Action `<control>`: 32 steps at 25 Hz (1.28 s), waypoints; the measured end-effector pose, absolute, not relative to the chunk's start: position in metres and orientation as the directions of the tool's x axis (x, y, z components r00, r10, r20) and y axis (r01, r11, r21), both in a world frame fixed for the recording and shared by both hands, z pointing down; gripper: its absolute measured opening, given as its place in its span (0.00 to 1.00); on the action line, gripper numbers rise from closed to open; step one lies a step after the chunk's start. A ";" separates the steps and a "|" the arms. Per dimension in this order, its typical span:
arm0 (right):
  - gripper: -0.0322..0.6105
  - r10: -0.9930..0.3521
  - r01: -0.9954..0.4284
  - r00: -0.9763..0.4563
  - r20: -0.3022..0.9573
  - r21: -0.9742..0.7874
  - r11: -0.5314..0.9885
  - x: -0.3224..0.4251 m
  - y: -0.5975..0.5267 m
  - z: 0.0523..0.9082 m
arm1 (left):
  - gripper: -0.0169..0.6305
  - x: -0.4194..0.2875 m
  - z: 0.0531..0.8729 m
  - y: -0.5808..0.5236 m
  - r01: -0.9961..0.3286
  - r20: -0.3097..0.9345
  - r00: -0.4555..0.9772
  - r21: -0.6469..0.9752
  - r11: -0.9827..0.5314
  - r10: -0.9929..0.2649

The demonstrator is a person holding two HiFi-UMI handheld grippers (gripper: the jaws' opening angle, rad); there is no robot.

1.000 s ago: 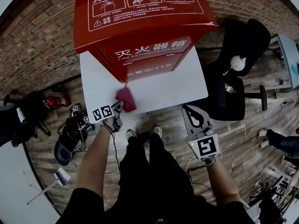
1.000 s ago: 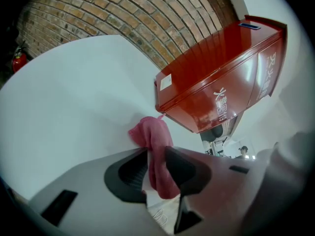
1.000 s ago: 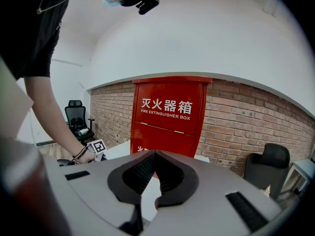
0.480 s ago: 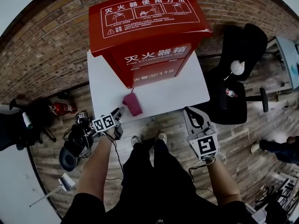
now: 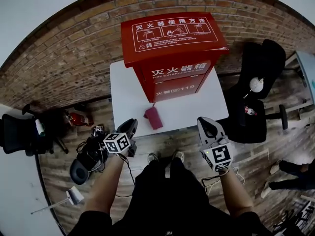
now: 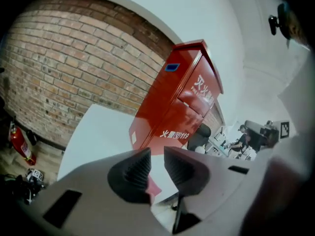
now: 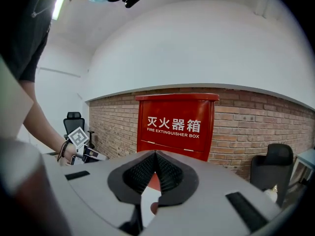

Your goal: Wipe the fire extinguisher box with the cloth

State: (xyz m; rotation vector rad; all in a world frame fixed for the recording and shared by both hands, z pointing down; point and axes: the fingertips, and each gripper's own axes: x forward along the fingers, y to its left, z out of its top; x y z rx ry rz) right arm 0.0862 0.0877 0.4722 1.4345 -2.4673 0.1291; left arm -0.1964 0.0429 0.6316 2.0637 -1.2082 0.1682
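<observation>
- Maroon cloth (image 5: 153, 117) lies on the white surface (image 5: 127, 90) at the fire extinguisher box's (image 5: 174, 48) 6 o'clock.
- Left tongs (image 5: 132, 126), cloth's 7 o'clock: spread, empty, jaws just narrowed slightly.
- Right tongs (image 5: 206, 123), cloth's 4 o'clock: pressed together, empty.
- Fits before wiping or after.

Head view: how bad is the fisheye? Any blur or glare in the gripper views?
Head view: heavy fisheye, brick wall bows into an arc; fire extinguisher box lettering legible, no strong glare. Left gripper view: frame tilted, box leans right, lower-right corner a soft out-of-focus smear. Right gripper view: level, box print sharp, dark vignette in corners, blurred foreground lower left.
</observation>
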 end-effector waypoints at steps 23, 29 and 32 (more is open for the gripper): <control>0.08 -0.752 -0.759 -0.647 0.126 -0.003 0.652 -0.008 0.073 0.390 | 0.08 -0.182 0.354 0.086 -0.772 -0.006 0.598 0.265 -0.578 -0.801; 0.08 -0.755 -0.758 -0.649 0.094 0.010 0.652 -0.016 0.073 0.369 | 0.08 -0.164 0.307 0.101 -0.767 -0.067 0.626 0.128 -0.629 -0.777; 0.08 -0.755 -0.756 -0.652 0.074 0.020 0.655 -0.019 0.074 0.357 | 0.07 -0.156 0.291 0.108 -0.771 -0.090 0.629 0.056 -0.635 -0.772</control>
